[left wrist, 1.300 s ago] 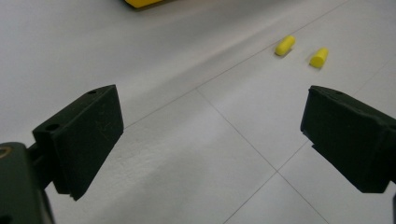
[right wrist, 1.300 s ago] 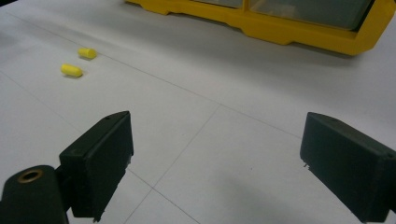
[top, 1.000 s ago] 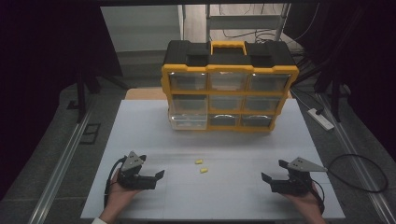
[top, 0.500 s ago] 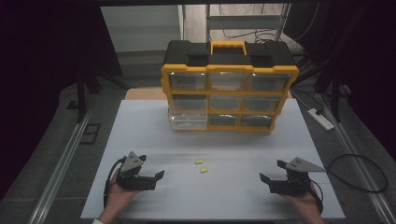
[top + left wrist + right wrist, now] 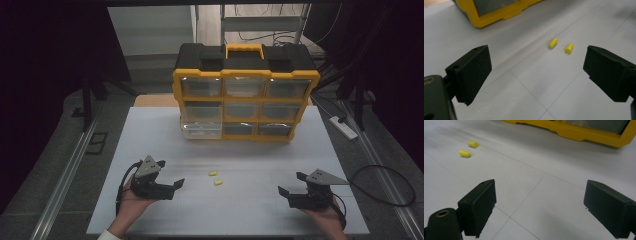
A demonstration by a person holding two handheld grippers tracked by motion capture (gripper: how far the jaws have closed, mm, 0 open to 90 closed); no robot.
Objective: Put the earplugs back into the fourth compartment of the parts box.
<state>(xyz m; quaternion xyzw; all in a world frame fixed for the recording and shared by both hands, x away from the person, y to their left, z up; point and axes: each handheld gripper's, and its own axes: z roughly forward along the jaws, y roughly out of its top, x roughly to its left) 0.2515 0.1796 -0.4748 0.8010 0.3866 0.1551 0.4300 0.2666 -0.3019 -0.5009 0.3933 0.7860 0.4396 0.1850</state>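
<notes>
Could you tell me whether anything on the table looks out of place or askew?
Two small yellow pieces lie loose on the white table, in front of the organizer, between the open left gripper and right gripper. The organizer's lower-left drawer sits pulled forward of its neighbours.

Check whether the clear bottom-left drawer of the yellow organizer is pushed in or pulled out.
Pulled out partway: the clear bottom-left drawer juts forward of the yellow-and-black plastic drawer organizer, whose other drawers sit flush.
</notes>
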